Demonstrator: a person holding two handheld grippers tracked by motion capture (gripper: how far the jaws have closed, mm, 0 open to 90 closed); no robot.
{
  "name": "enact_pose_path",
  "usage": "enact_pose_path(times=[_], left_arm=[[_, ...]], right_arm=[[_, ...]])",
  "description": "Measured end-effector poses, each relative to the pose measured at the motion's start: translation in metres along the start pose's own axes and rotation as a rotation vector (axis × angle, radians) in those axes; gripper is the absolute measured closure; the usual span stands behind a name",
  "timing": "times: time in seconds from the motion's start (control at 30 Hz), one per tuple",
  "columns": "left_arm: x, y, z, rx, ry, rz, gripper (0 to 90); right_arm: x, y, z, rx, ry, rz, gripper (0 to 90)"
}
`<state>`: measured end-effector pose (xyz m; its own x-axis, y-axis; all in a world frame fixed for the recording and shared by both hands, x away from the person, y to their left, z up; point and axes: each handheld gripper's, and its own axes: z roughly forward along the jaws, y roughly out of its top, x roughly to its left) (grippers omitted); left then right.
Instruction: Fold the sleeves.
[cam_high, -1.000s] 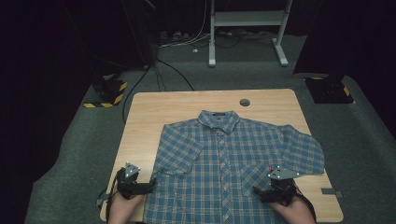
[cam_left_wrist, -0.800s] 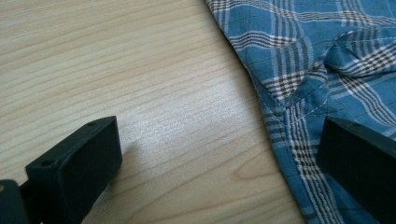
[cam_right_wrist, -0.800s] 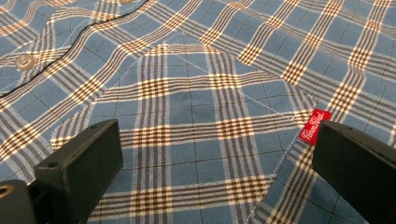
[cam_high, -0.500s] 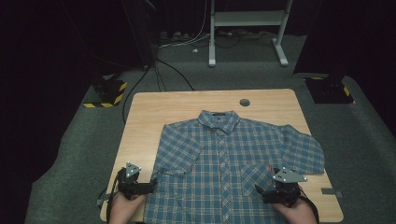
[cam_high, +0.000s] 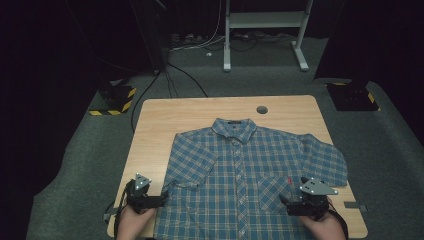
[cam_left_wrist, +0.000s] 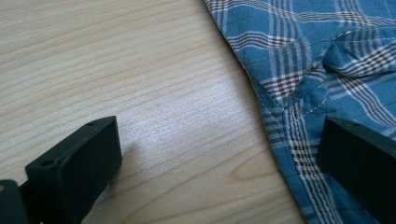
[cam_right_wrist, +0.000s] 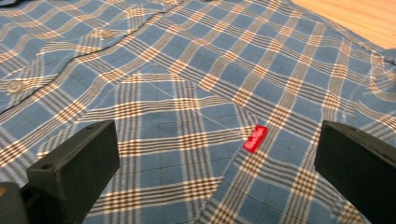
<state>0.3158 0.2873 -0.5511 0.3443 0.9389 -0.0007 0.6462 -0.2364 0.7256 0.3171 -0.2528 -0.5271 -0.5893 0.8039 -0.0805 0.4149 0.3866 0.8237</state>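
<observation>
In the high view, a blue plaid shirt (cam_high: 250, 175) lies spread flat, front up, on the wooden tabletop (cam_high: 165, 120), filling the middle and lower right of the frame. Its collar (cam_high: 235, 125) points toward the top of the frame, and a short sleeve (cam_high: 325, 160) reaches out at the right. The left tool (cam_high: 159, 200) sits at the lower left, at the shirt's side edge, held by a hand (cam_high: 134, 222) that enters from the bottom. The right tool (cam_high: 287, 204) sits at the lower right, over the cloth near the chest pocket, with the other hand (cam_high: 320, 227) behind it. A round hole (cam_high: 261, 109) shows in the tabletop above the collar. Cables and a white stand (cam_high: 262, 30) lie on the dark floor at the top.

In the left gripper view, the left tool (cam_left_wrist: 219, 158) is spread wide. One jaw stands at the lower left over bare wood, the other at the lower right over the shirt (cam_left_wrist: 322, 60). The shirt's stitched side seam runs diagonally between them, from the top centre down to the lower right. Neither jaw pinches cloth.

In the right gripper view, the right tool (cam_right_wrist: 217, 158) is likewise spread wide, both jaws above plaid cloth and holding nothing. A small red label (cam_right_wrist: 255, 138) sits on the pocket edge between the jaws, right of centre. Two buttons (cam_right_wrist: 14, 87) show at the left edge, and a strip of bare tabletop (cam_right_wrist: 359, 16) shows at the upper right.
</observation>
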Motion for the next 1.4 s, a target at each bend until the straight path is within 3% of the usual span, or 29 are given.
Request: enact_pose_path(times=[0.17, 0.5, 0.67, 0.77, 1.03, 1.23, 1.4], left_arm=[[0.000, 0.000, 0.000, 0.000, -0.001, 0.003, 0.2], [0.000, 0.000, 0.000, 0.000, 0.000, 0.002, 0.2], [0.000, 0.000, 0.000, 0.000, -0.002, 0.003, 0.2], [0.000, 0.000, 0.000, 0.000, -0.002, 0.003, 0.2], [-0.001, 0.000, 0.000, -0.001, -0.002, 0.003, 0.2], [-0.001, 0.000, 0.000, -0.001, -0.002, 0.003, 0.2], [-0.001, 0.000, 0.000, -0.001, -0.002, 0.004, 0.2]], right_arm=[[-0.007, 0.001, 0.000, 0.005, -0.016, -0.004, 0.0], [-0.040, 0.002, 0.000, 0.005, -0.054, 0.070, 0.1], [-0.053, 0.003, 0.000, -0.008, -0.093, 0.063, 0.1], [-0.064, 0.003, -0.001, -0.014, -0.112, 0.108, 0.2], [-0.089, 0.000, -0.003, -0.025, -0.152, 0.147, 1.4], [-0.102, -0.007, 0.004, 0.005, -0.143, 0.184, 7.6], [-0.111, -0.011, 0.008, 0.024, -0.164, 0.190, 9.2]])
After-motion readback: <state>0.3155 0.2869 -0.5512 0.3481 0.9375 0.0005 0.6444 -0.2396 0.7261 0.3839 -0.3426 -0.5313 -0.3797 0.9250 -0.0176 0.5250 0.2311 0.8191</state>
